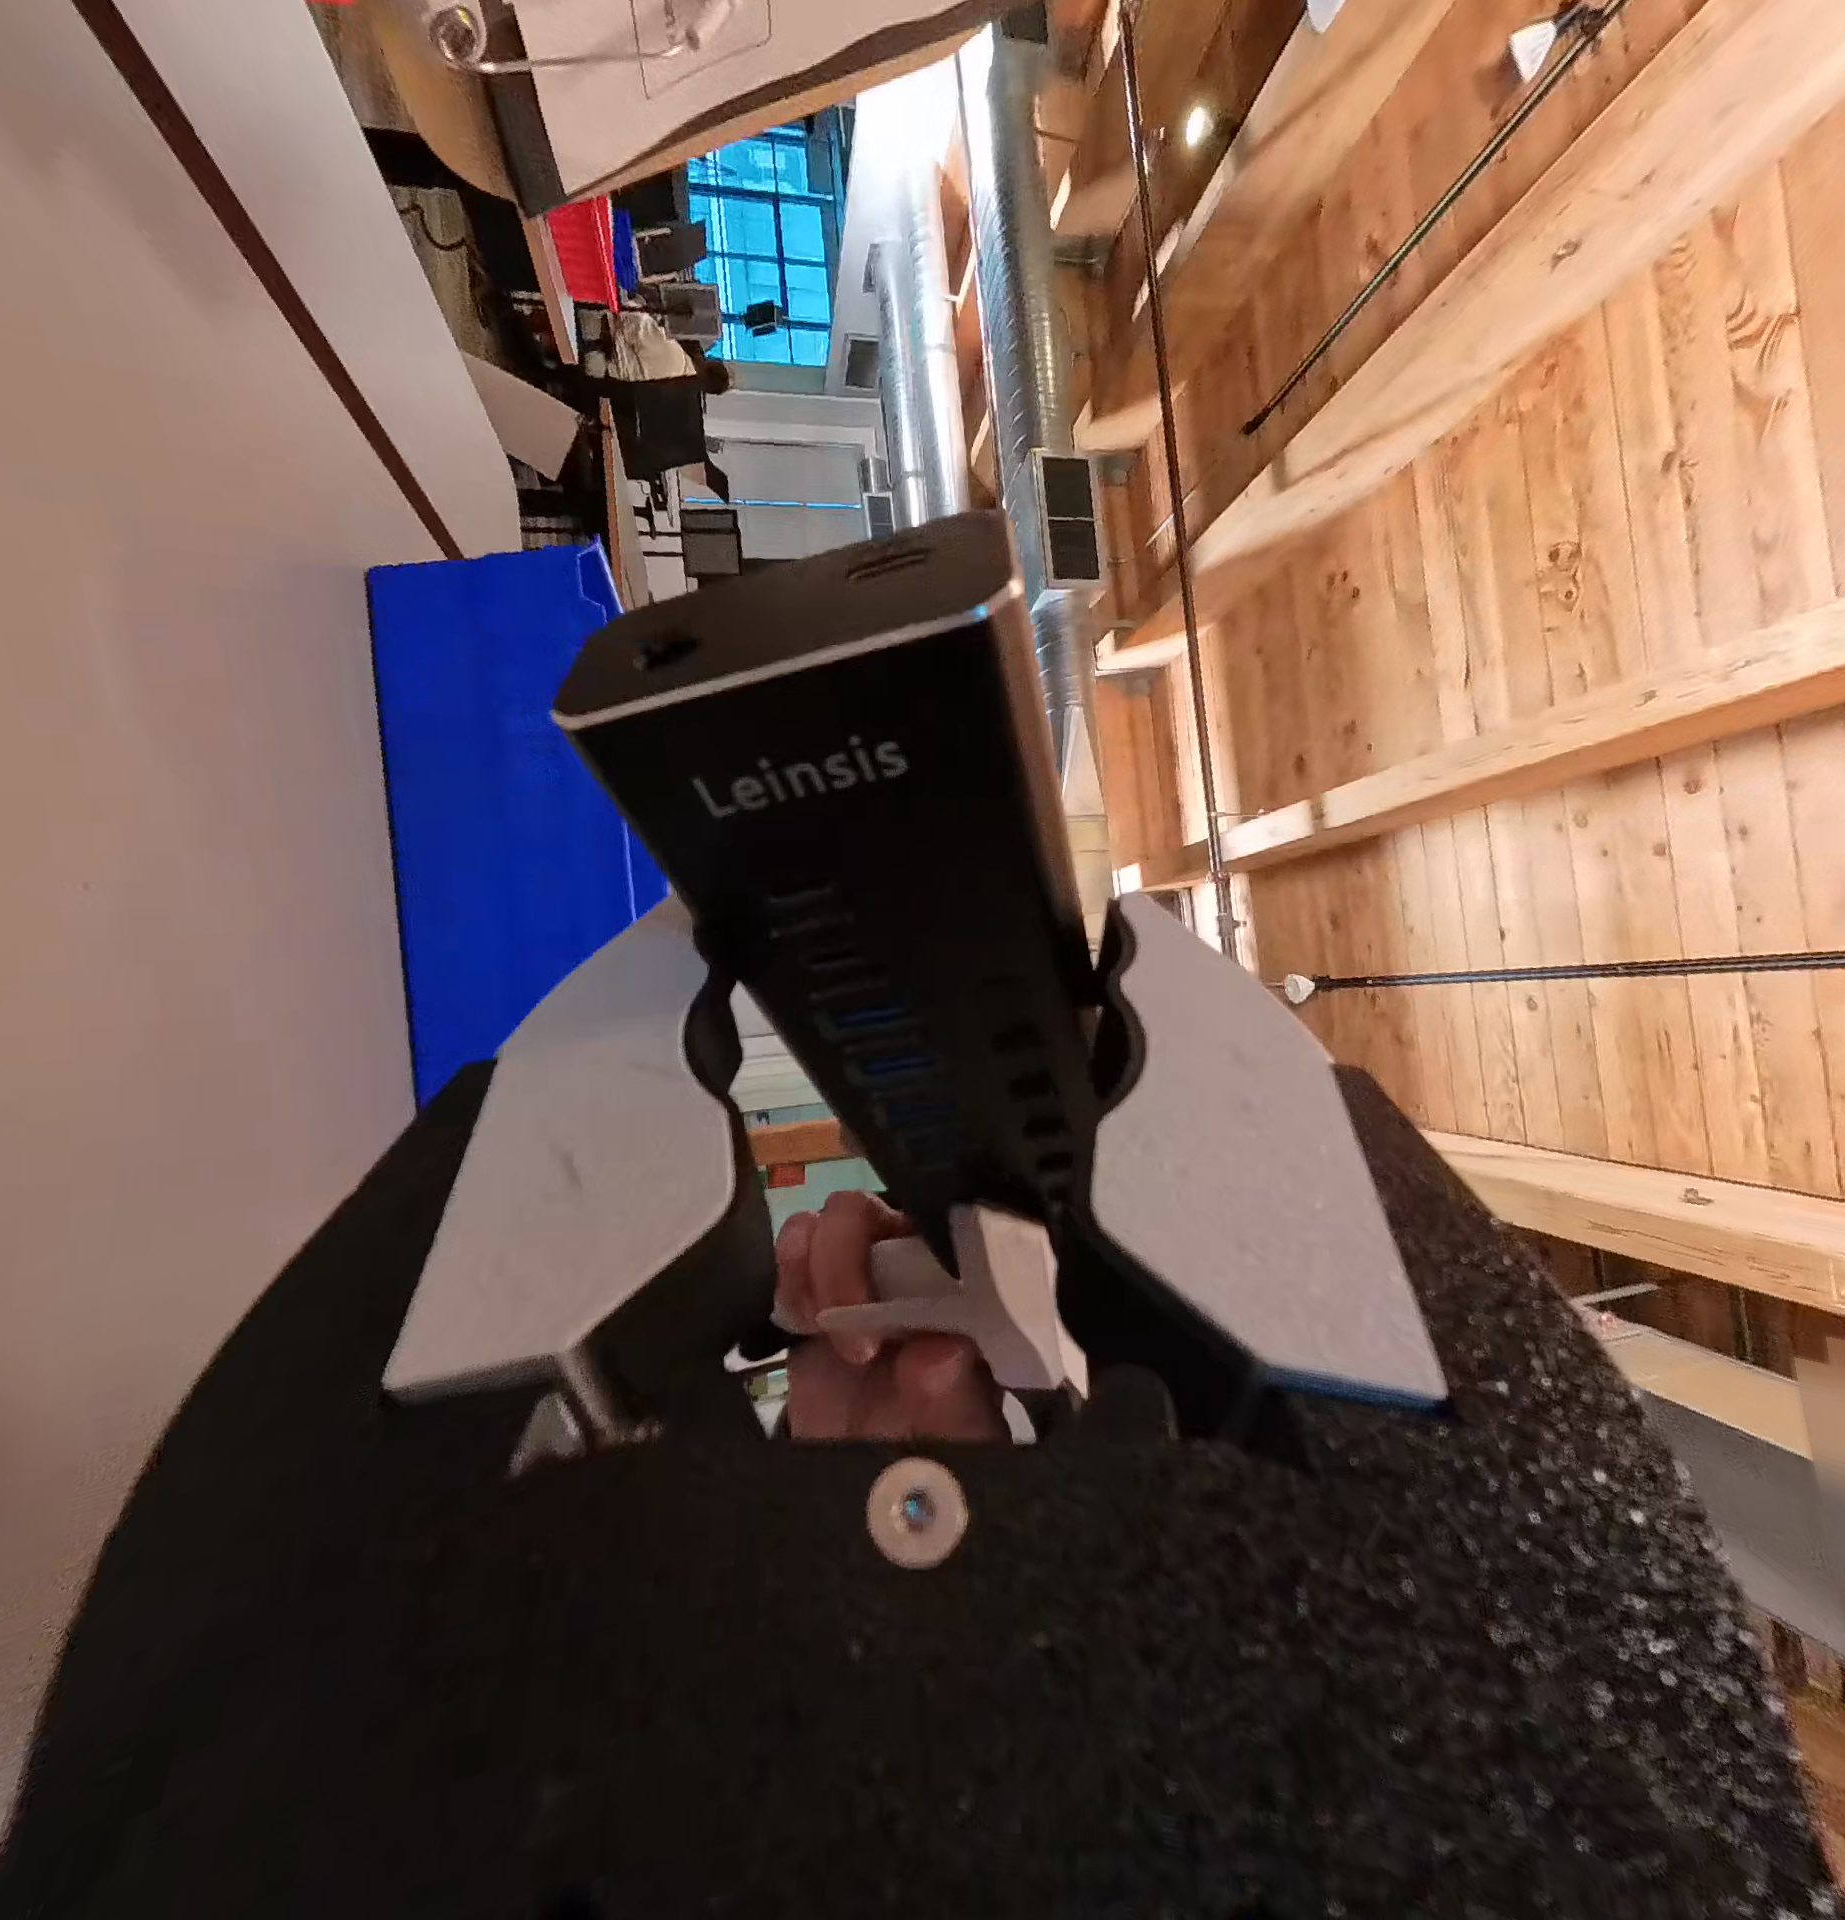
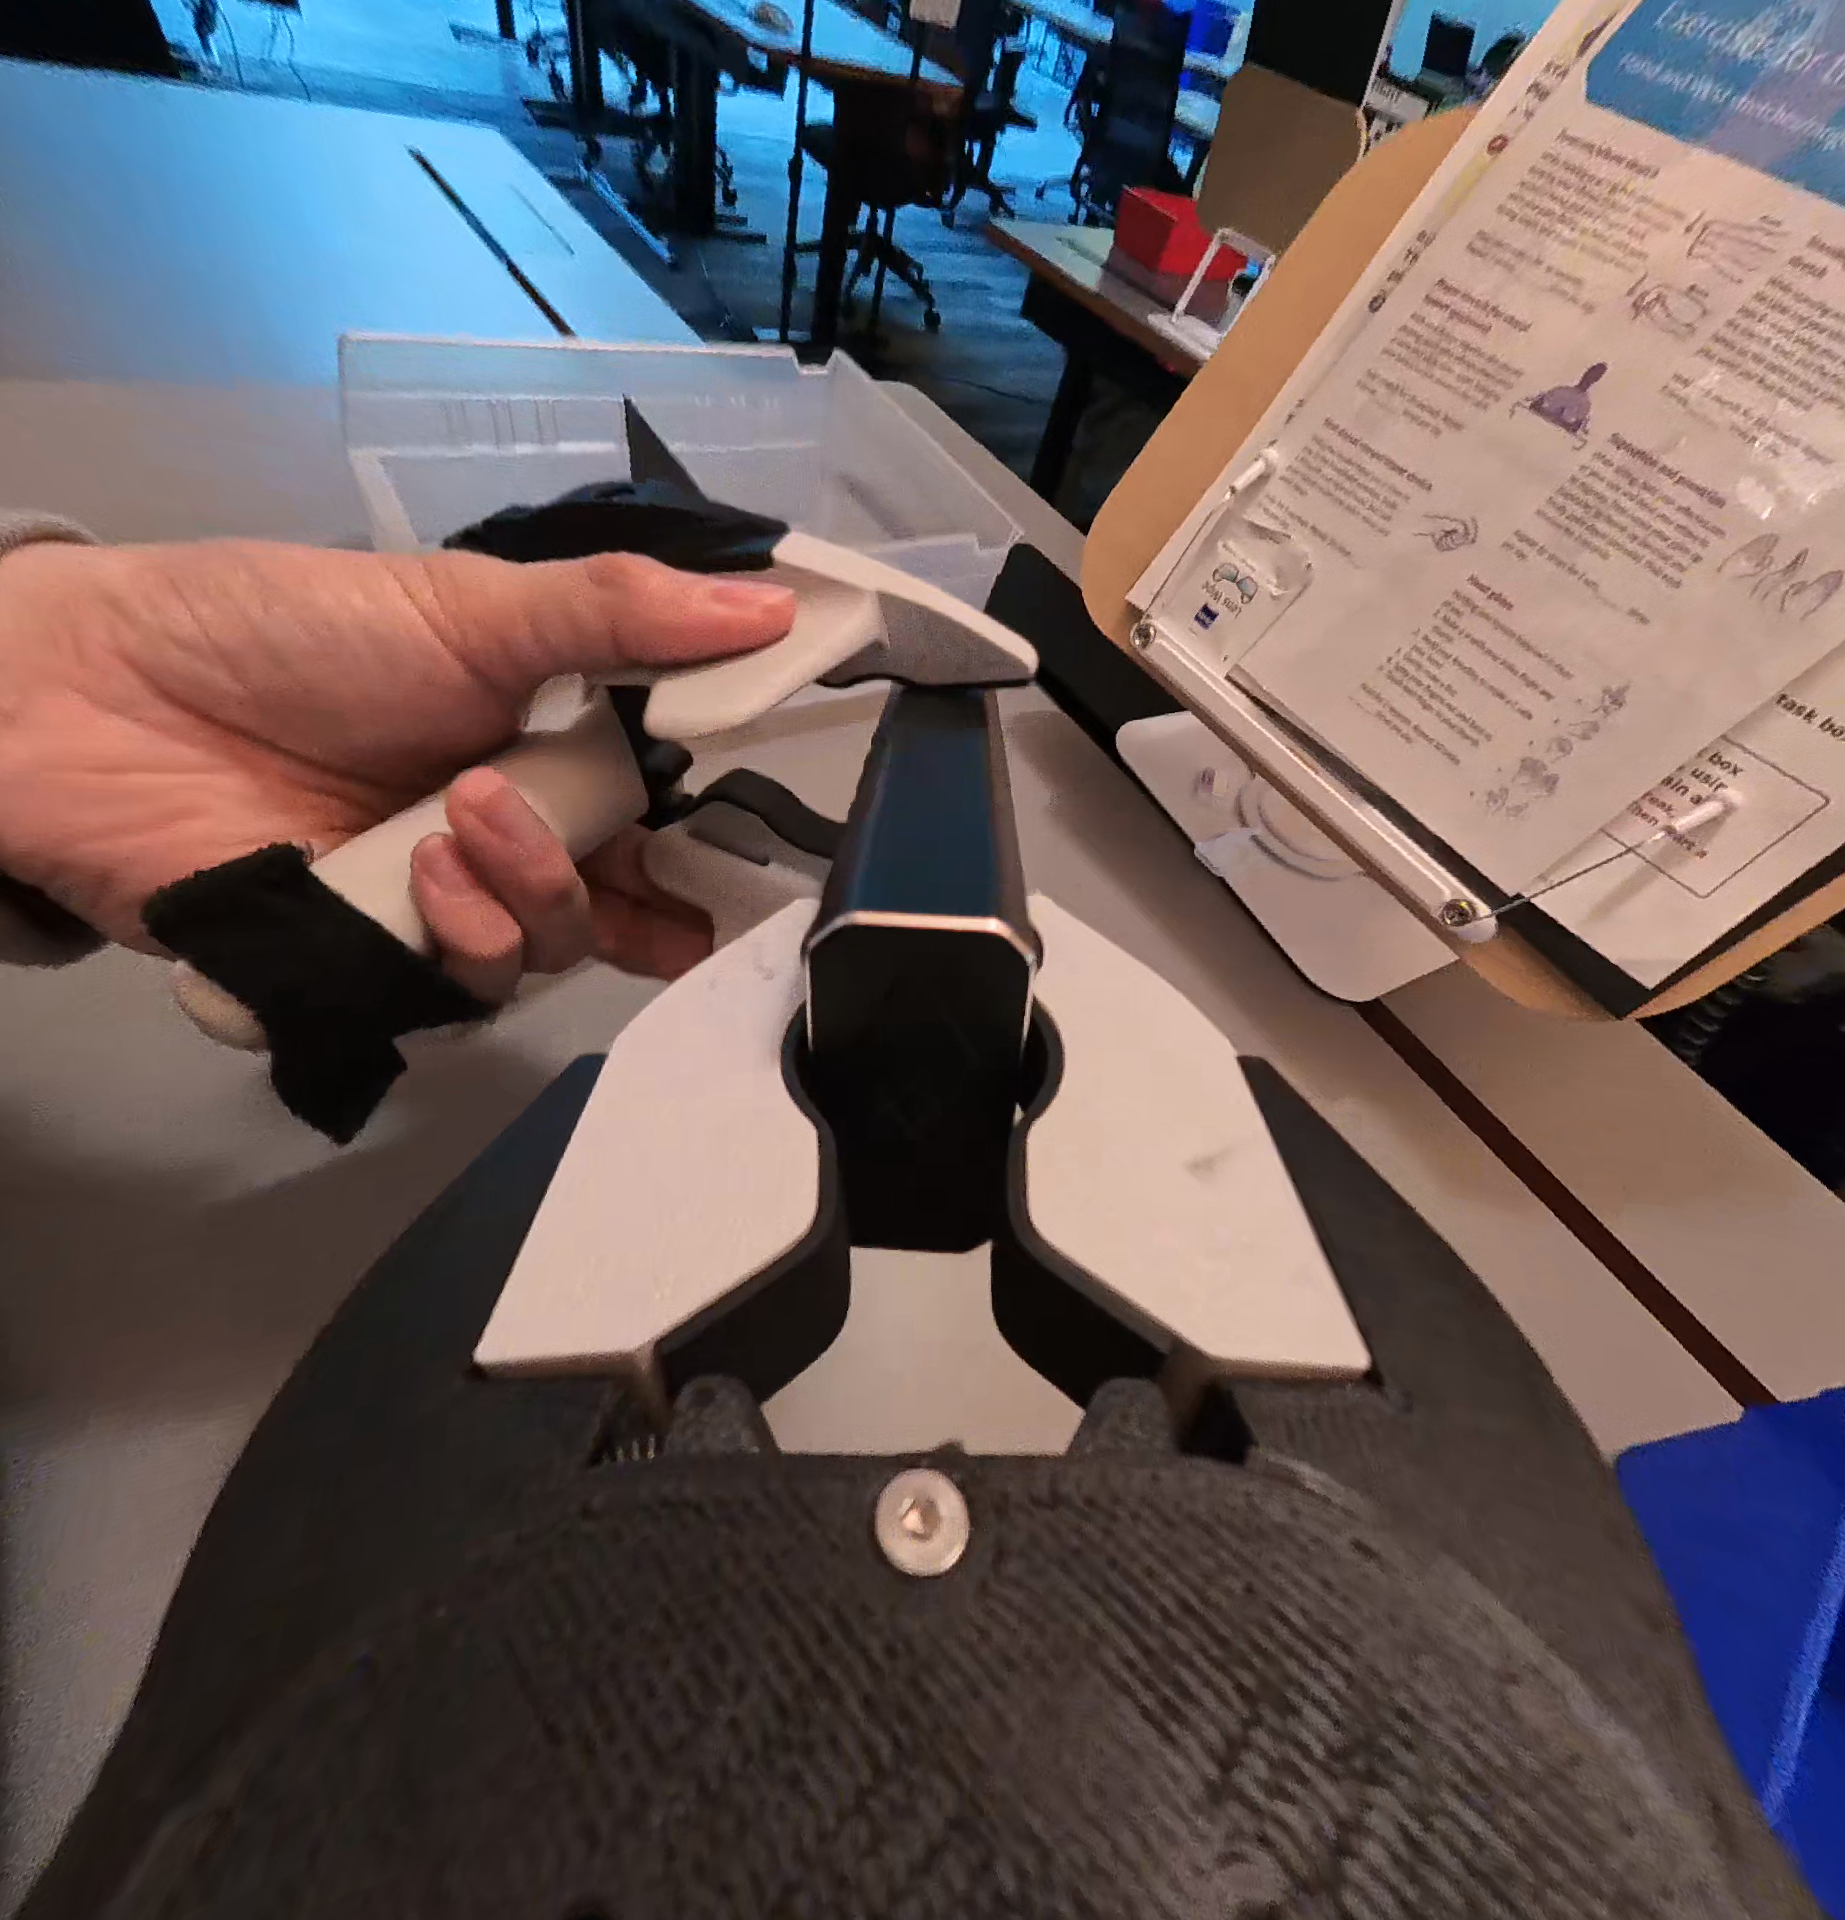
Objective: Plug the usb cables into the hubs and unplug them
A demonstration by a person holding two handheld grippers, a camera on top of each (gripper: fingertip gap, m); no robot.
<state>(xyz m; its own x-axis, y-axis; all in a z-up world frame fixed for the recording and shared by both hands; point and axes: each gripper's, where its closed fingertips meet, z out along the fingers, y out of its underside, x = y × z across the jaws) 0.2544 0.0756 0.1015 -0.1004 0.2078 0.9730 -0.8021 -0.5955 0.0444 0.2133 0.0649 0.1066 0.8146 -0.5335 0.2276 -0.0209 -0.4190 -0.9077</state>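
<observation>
The black hub hangs in the air over the table, pinched at both ends: the right gripper clamps its near end, the left gripper its ported side. No cable shows; one gripper should probably let go gently without tilting the hub.

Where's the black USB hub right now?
The black USB hub is off the table, clamped between both claws: the left claw grips its port side, the right claw its end, with the clear plastic bin behind.
</observation>
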